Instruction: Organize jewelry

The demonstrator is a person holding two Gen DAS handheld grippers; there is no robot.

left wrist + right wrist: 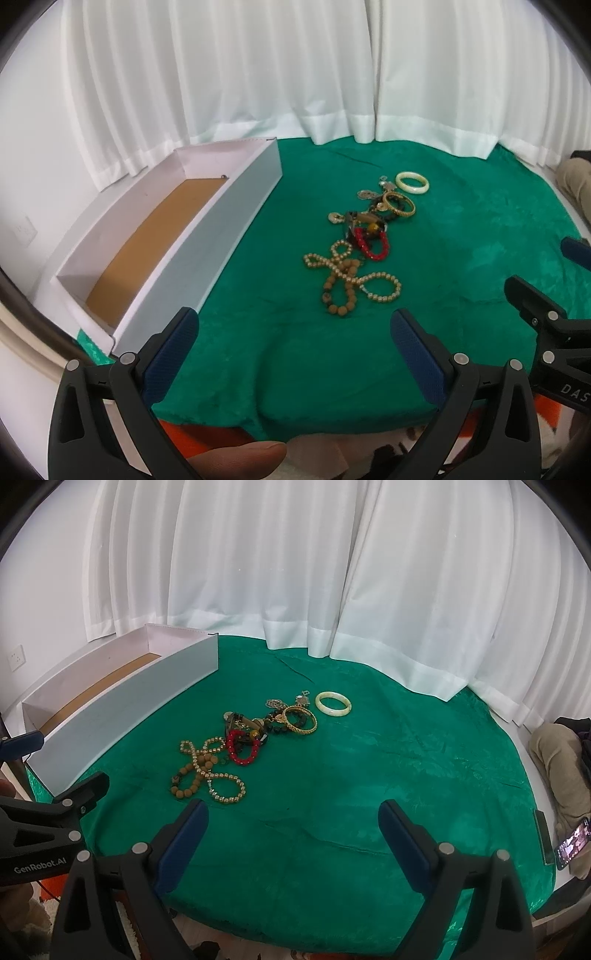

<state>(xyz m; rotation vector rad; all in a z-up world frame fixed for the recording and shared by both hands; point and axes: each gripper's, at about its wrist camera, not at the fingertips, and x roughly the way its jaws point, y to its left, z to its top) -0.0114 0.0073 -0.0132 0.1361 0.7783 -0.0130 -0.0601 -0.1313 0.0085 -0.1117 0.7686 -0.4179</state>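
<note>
A row of jewelry lies on the green cloth (461, 266): a pale jade bangle (412, 182) (333, 703), a gold bangle (399, 204) (301, 719), a red bead bracelet (371, 243) (242, 747), a pearl necklace (380, 288) (225, 784) and a brown wooden bead bracelet (341, 291) (192, 773). A white box (236, 218) (122, 716) with a brown floor stands at the left. My left gripper (293, 332) is open and empty, short of the jewelry. My right gripper (293, 823) is open and empty, near the front edge.
White curtains (258, 74) hang behind the table. The right gripper shows at the right edge of the left wrist view (546, 325). A person's leg (561, 760) and a phone (572, 843) are at the far right. A dark-bead tangle (251, 725) lies mid-row.
</note>
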